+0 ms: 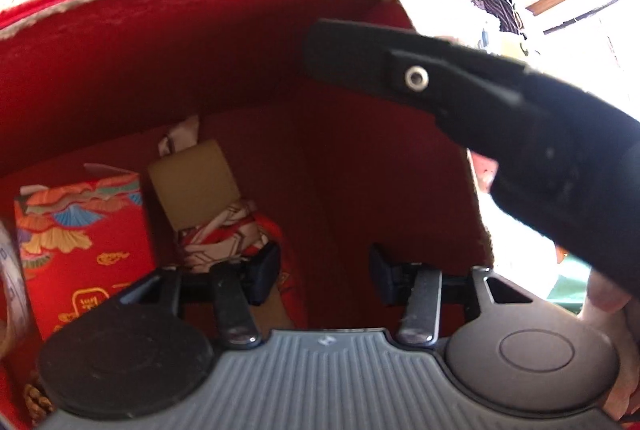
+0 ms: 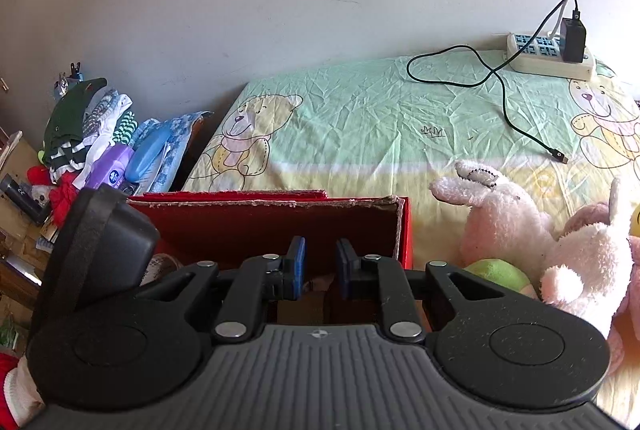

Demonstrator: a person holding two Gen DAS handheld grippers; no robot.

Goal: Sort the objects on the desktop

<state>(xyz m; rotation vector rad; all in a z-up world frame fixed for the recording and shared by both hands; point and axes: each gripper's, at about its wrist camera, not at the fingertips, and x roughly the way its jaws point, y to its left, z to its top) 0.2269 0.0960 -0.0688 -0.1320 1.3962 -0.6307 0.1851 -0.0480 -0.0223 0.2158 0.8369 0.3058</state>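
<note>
My left gripper [image 1: 322, 272] is open inside a red cardboard box [image 1: 200, 42], with nothing between its fingers. On the box floor to its left lie a red patterned packet [image 1: 84, 242] and a brown card wrapped in patterned cloth [image 1: 200, 186]. One black finger of my right gripper [image 1: 360, 54] reaches over the box's right wall. In the right wrist view, my right gripper [image 2: 320, 270] hangs over the same red box [image 2: 272, 214], its blue pads a narrow gap apart and gripping nothing. The left gripper's body [image 2: 100, 242] shows at the left.
The box sits on a green bear-print sheet [image 2: 360, 118]. Pink plush rabbits [image 2: 504, 218] and a green soft toy [image 2: 500, 274] lie right of it. A power strip [image 2: 548, 58] and black cable [image 2: 500, 90] are at the back. Clothes and bottles [image 2: 104, 142] pile up left.
</note>
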